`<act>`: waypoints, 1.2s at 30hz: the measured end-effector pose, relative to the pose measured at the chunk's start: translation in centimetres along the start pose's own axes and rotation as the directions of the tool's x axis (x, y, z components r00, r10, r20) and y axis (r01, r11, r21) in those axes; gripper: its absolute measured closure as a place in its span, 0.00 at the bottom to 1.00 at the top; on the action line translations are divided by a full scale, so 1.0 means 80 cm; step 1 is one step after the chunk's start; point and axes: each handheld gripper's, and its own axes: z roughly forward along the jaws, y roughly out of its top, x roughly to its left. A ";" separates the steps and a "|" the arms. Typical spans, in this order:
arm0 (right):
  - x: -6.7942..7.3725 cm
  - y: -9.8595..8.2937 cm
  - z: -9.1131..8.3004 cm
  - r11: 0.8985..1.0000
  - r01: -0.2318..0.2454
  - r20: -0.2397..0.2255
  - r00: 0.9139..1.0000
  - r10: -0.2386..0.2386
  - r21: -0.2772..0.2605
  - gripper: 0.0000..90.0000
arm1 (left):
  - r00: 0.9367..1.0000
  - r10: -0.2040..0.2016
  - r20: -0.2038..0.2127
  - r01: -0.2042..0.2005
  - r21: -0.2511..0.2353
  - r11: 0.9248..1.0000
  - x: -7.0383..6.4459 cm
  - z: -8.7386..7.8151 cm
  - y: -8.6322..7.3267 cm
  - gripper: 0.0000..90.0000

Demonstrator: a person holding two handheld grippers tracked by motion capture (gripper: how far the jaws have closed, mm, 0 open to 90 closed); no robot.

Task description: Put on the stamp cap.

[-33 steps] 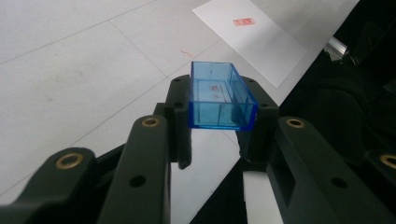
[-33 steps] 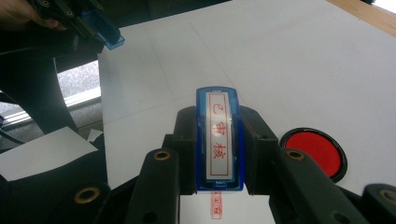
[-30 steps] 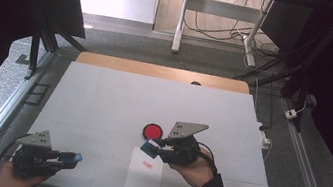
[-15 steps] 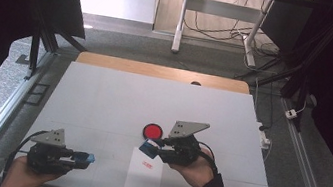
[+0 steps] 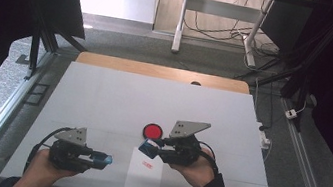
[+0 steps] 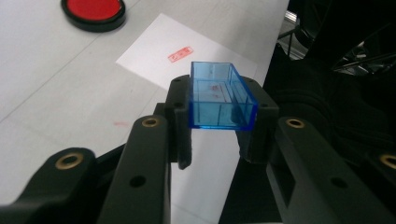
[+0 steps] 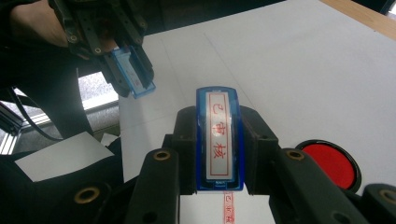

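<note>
My left claw (image 5: 102,160): jaws closed on the blue stamp cap (image 6: 219,95), one jaw on each long side; the cap's open hollow faces up toward my camera, and faint red smudges show inside it.

My right claw (image 5: 150,147): jaws clamped on the blue stamp (image 7: 219,137), gripping its 2 long sides; the white label with 3 red characters faces up.

Stamp's place: held above the upper end of the white paper sheet (image 5: 143,177), which lies on the desk (image 5: 103,93) under and just ahead of my right claw.

Red imprint (image 6: 180,54): 1 small rectangular mark on the sheet, ahead of my left claw and right below the stamp's end in the right gripper view.

Red ink pad (image 5: 152,131): round, black-rimmed, on the desk just beyond my right claw, near the sheet's far edge but apart from it.

Claw to claw: my left claw sits to the left of my right, near it, not touching; the cap points toward the sheet.
</note>
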 end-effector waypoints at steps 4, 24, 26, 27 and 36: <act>0.001 0.001 -0.002 1.000 0.000 -0.001 1.000 0.000 -0.007 0.79 | 0.999 0.028 0.030 -0.028 -0.002 1.000 0.003 0.009 0.011 0.76; 0.003 0.007 -0.010 0.999 0.012 -0.023 1.000 -0.013 -0.033 0.79 | 0.982 0.128 0.140 -0.129 -0.001 0.992 0.017 0.048 0.062 0.76; 0.003 0.008 -0.011 0.999 0.014 -0.026 1.000 -0.015 -0.037 0.79 | 0.980 0.137 0.146 -0.138 -0.003 0.990 0.019 0.050 0.067 0.76; 0.003 0.008 -0.012 0.999 0.015 -0.029 0.999 -0.017 -0.040 0.79 | 0.978 0.144 0.151 -0.145 -0.002 0.989 0.020 0.051 0.069 0.76; 0.004 0.011 -0.015 0.998 0.023 -0.031 0.999 -0.025 -0.055 0.79 | 0.964 0.198 0.178 -0.207 0.032 0.978 0.027 0.066 0.091 0.76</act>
